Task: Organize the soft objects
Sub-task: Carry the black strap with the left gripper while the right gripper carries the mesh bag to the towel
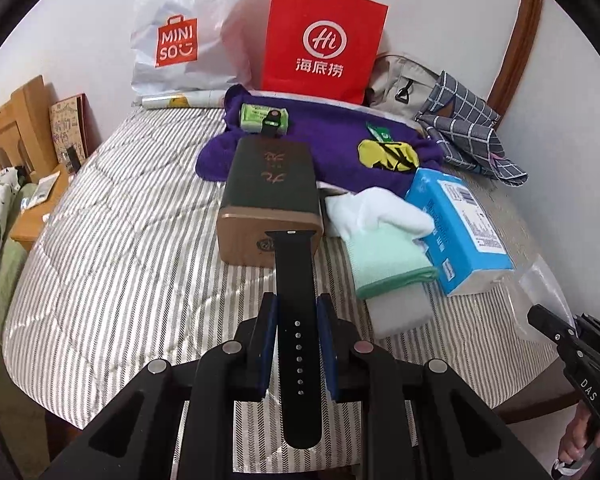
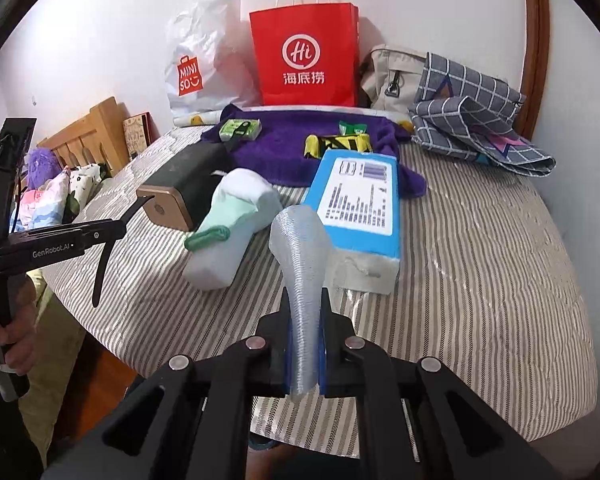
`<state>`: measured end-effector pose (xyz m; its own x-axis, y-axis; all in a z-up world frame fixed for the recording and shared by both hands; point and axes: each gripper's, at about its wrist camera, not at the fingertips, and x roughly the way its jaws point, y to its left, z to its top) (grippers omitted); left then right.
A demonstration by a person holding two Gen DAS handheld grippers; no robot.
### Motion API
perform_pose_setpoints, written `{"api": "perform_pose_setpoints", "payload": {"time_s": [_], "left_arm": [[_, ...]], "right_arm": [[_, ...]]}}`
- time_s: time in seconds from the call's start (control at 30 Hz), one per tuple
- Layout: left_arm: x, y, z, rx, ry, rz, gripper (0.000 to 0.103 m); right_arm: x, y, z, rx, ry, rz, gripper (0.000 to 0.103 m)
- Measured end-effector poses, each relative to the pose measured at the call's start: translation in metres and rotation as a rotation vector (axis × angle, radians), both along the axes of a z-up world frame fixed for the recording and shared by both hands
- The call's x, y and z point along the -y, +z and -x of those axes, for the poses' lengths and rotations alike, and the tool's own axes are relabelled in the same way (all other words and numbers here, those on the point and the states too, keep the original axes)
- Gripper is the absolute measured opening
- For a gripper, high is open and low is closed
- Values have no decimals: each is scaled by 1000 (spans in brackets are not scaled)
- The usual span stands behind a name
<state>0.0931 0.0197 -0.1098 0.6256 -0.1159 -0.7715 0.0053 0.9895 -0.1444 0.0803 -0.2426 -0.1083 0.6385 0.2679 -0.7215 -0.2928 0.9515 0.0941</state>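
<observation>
My left gripper [image 1: 296, 316] is shut on a black watch strap [image 1: 296, 276] that sticks forward over the striped bed [image 1: 120, 248], toward a dark box with a gold end [image 1: 270, 196]. My right gripper [image 2: 305, 320] is shut on a clear ribbed plastic piece [image 2: 300, 240], held above the bed in front of a blue tissue pack [image 2: 358, 200]. A white and mint sock pile [image 2: 232, 220] lies left of the pack; it also shows in the left wrist view [image 1: 380, 232]. A purple towel [image 1: 320, 140] lies behind.
A red paper bag [image 1: 324, 40] and a white Miniso bag [image 1: 180, 40] stand against the far wall. A grey checked cloth [image 2: 472, 120] and a beige bag [image 2: 392, 76] sit at the back right. A wooden headboard [image 1: 16, 128] is at the left.
</observation>
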Motion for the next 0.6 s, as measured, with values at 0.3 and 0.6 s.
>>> {"api": "perform_pose_setpoints", "payload": {"time_s": [0.3, 0.6], "left_arm": [[-7, 25, -10, 37, 13, 1, 20], [-14, 51, -30, 76, 18, -9, 20]], "right_arm": [[6, 24, -10, 48, -22, -18, 9], [0, 50, -34, 92, -17, -32, 9]]}}
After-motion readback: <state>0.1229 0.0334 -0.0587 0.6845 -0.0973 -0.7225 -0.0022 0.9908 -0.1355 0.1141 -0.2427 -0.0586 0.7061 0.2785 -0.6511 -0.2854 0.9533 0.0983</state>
